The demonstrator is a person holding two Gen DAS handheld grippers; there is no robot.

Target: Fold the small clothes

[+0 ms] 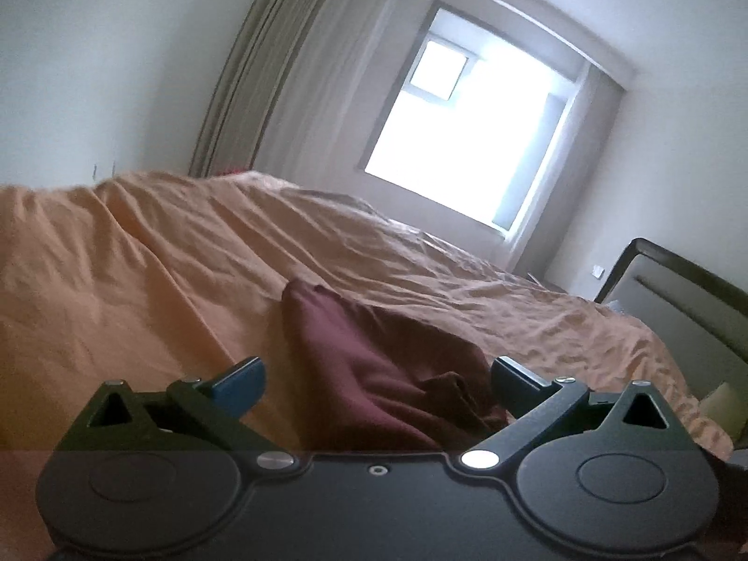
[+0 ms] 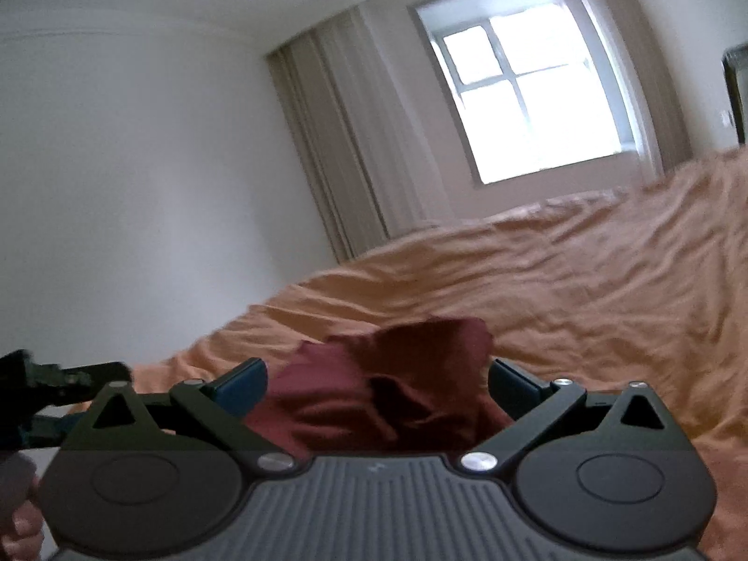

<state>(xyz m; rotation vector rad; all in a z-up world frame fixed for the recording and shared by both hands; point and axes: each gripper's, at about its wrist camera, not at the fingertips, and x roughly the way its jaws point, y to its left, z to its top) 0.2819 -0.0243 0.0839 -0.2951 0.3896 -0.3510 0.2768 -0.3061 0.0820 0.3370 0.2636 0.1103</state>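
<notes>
While both grippers' jaws gape wide, the maroon garment (image 1: 374, 364) lies crumpled on the orange bedsheet (image 1: 140, 271).

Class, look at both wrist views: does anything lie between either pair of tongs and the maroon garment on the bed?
Nothing visible does. The maroon garment lies bunched on the orange bedspread, directly ahead of the open left tongs. The right tongs, also open, face it just as directly.

Left gripper (image 1: 377, 385) over maroon garment (image 1: 369, 364).
Jaws spread wide; garment crumpled on orange bedspread (image 1: 140, 271).
</notes>
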